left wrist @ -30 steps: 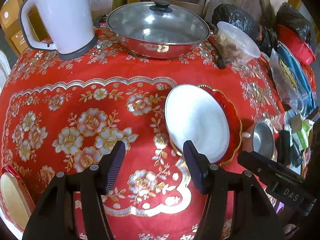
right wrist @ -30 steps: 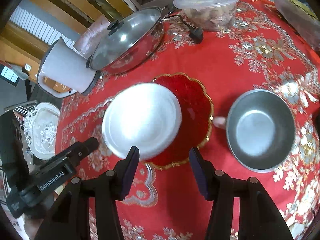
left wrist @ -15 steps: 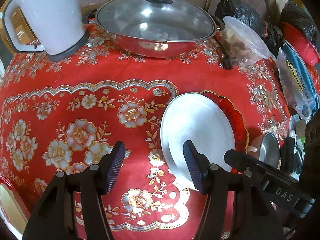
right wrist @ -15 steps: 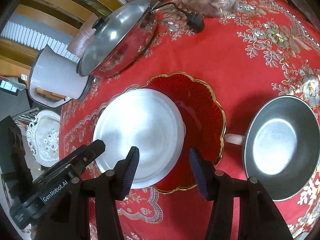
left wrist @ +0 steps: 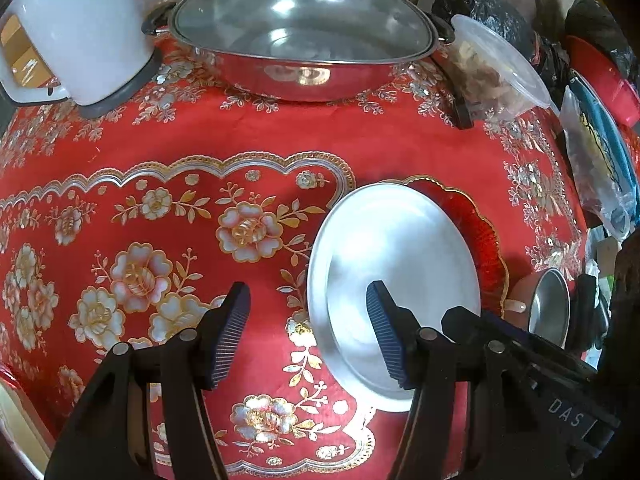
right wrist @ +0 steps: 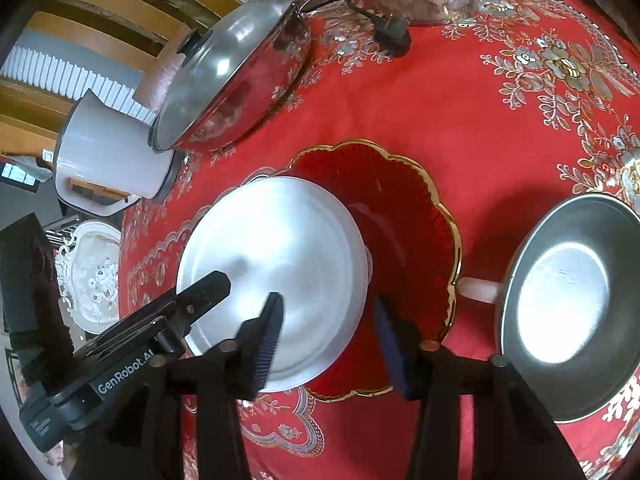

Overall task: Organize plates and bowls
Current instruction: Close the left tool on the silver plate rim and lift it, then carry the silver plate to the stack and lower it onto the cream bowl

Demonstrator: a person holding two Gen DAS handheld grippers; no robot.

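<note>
A round silver plate [left wrist: 394, 248] lies partly on a red scalloped plate with a gold rim [left wrist: 486, 236], on the red flowered tablecloth. My left gripper [left wrist: 307, 294] is open and low, with the silver plate's left rim between its fingers. In the right wrist view, my right gripper [right wrist: 329, 300] is open across the silver plate's [right wrist: 276, 248] right rim. One of its fingers is over the silver plate and the other over the red plate [right wrist: 404, 208]. A steel bowl [right wrist: 568, 300] sits to the right, touching a small pink object.
At the back stand a lidded steel pot [left wrist: 304, 36], a white kettle [left wrist: 76, 28] and a clear tub of food [left wrist: 496, 68]. A black plug [right wrist: 394, 32] lies near the tub. Bags and red dishes [left wrist: 600, 92] crowd the right edge. A white ornate tray [right wrist: 90, 272] sits off the left side.
Both grippers have moved forward and lower toward the silver plate, which now lies between each pair of fingers. Both stay open; the plates and the bowl have not moved.
</note>
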